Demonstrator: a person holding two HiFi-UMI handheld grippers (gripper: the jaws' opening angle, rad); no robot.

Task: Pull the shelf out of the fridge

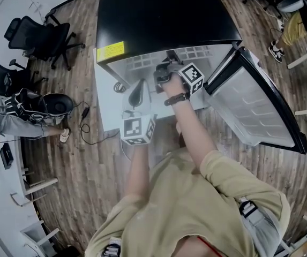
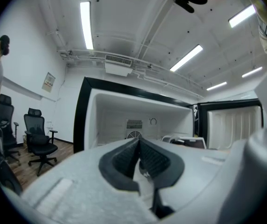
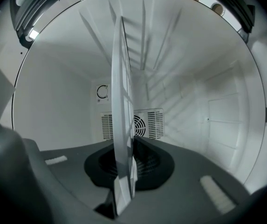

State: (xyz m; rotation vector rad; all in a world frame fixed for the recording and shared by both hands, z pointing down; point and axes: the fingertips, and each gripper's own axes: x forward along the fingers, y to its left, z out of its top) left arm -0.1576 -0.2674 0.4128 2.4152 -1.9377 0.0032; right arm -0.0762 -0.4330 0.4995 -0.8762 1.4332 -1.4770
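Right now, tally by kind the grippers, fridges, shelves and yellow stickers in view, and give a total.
grippers: 2, left gripper and right gripper
fridge: 1
shelf: 1
yellow sticker: 1
total: 5

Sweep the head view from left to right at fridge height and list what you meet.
Black office chair → yellow label on the fridge → left tongs, shut and empty → right tongs, shut on the shelf → open fridge door.

wooden floor (image 1: 81, 170), fridge (image 1: 164, 15) standing on it, office chairs (image 1: 43, 36)
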